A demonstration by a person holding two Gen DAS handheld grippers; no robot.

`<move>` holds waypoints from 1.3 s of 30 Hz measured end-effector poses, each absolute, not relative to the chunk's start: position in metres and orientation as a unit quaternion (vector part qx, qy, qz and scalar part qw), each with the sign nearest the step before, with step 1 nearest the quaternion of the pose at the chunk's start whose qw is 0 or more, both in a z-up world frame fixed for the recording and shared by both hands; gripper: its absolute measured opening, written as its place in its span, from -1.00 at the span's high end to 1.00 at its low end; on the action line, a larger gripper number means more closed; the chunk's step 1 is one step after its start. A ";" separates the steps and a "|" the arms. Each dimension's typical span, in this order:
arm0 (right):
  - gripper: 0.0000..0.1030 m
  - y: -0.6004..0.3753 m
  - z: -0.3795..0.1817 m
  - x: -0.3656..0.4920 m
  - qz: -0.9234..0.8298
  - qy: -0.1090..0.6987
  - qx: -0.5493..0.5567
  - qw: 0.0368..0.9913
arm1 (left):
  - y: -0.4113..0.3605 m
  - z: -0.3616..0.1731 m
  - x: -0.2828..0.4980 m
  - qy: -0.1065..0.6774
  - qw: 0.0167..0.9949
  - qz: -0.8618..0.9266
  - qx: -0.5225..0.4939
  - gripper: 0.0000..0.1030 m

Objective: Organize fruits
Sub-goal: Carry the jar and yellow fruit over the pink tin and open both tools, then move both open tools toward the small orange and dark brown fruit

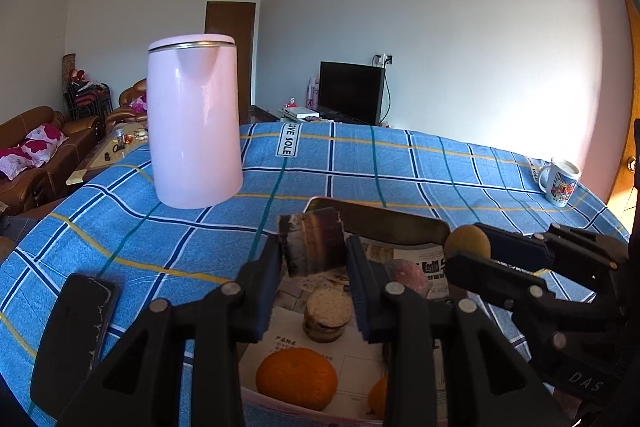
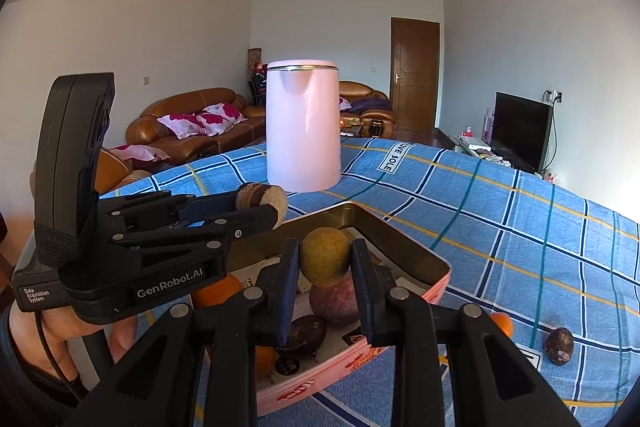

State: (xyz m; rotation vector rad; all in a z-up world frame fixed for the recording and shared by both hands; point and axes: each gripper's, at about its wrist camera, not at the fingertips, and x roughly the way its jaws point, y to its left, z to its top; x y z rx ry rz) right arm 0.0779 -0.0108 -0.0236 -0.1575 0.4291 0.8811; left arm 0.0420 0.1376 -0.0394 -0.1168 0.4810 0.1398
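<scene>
Left gripper (image 1: 314, 255) is held level above the tin (image 1: 404, 217), fingers closed on a brown, cork-like piece (image 1: 314, 243); from the right wrist view this piece lies sideways across the tips. Right gripper (image 2: 325, 261) reaches in from the right over the same tin, fingers clamped on a yellow-green round fruit (image 2: 325, 261), its long axis not discernible. In the tin: an orange (image 1: 296, 377), a reddish fruit (image 2: 334, 303). A dark fruit (image 2: 559, 345) lies on the cloth (image 2: 500, 227), apart.

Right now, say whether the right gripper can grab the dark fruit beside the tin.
Probably not: the right gripper is shut on a yellowish fruit, though the dark fruit lies unobstructed.
</scene>
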 end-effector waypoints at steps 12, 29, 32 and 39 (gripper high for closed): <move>0.46 0.026 -0.053 0.093 0.435 0.286 -0.119 0.846 | 0.146 -0.059 0.049 0.279 0.956 0.066 -0.060 0.34; -0.05 -0.094 -0.028 0.127 0.311 0.271 -0.096 0.906 | 0.072 -0.017 0.053 0.236 0.971 0.007 -0.023 -0.34; -0.05 -0.128 -0.037 0.153 0.257 0.304 -0.074 0.914 | 0.046 -0.013 0.064 0.241 0.970 -0.021 -0.011 -0.37; -0.05 -0.160 -0.061 0.192 0.224 0.356 -0.024 0.907 | 0.005 -0.023 0.100 0.273 0.961 -0.053 0.008 -0.37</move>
